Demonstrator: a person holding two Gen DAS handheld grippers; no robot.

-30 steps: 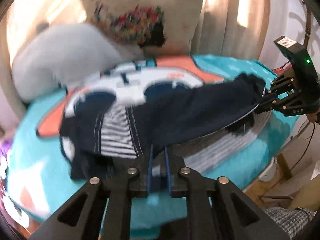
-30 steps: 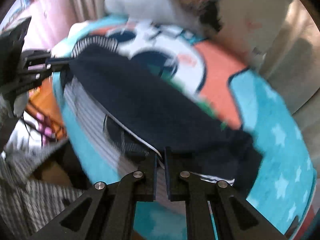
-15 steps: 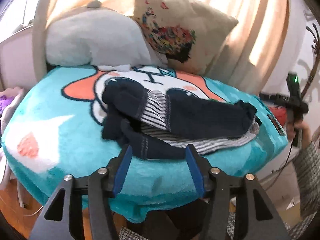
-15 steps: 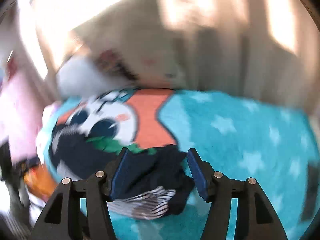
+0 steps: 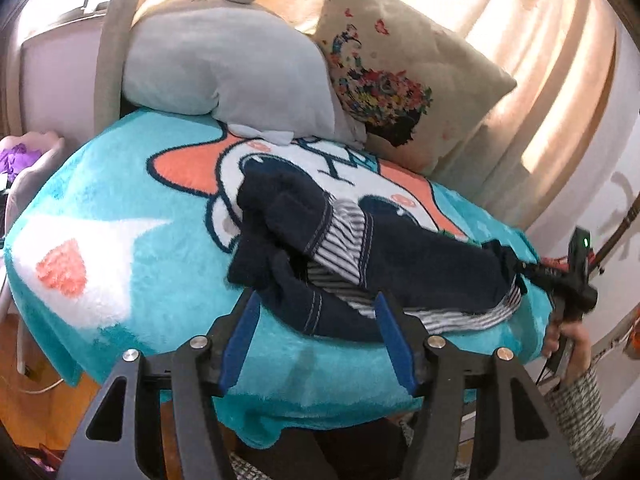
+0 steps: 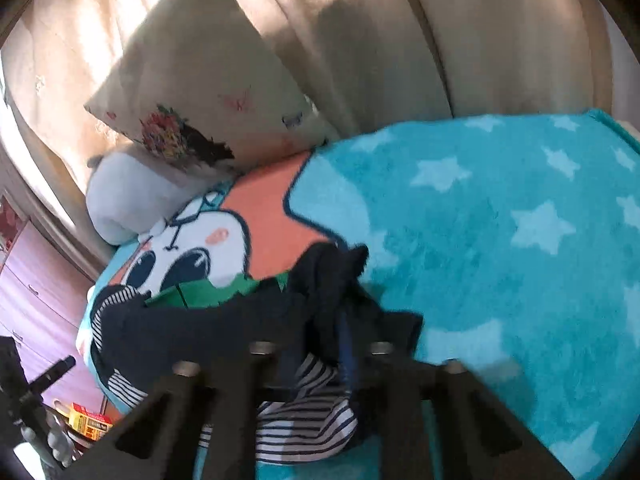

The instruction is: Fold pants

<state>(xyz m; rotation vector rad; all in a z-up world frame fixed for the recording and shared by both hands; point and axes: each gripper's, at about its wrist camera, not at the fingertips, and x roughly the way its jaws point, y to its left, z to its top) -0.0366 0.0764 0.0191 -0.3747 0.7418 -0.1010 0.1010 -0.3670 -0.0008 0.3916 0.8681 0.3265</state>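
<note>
- Bed under a teal cartoon blanket (image 5: 120, 216), white stars (image 6: 536, 224) scattered over its far stretch in the right wrist view.
- Left gripper (image 5: 316, 336) low at the near edge, jaws wide apart, blue pads (image 5: 394, 340) bare, hovering just short of the cloth.
- Dark navy pants (image 5: 420, 260) lying lengthwise on the blanket, loosely doubled over, striped lining (image 5: 344, 236) showing at the waist and along the lower hem.
- Right gripper (image 6: 316, 364) at the leg end of the pants, fingers nosed into bunched fabric; closed or not, cannot tell through the blur.
- Further back, grey plush pillow (image 5: 224, 64) beside floral cushion (image 5: 400, 72), both propped at the head.
- Behind everything, sunlit cream curtains (image 6: 360, 40).
</note>
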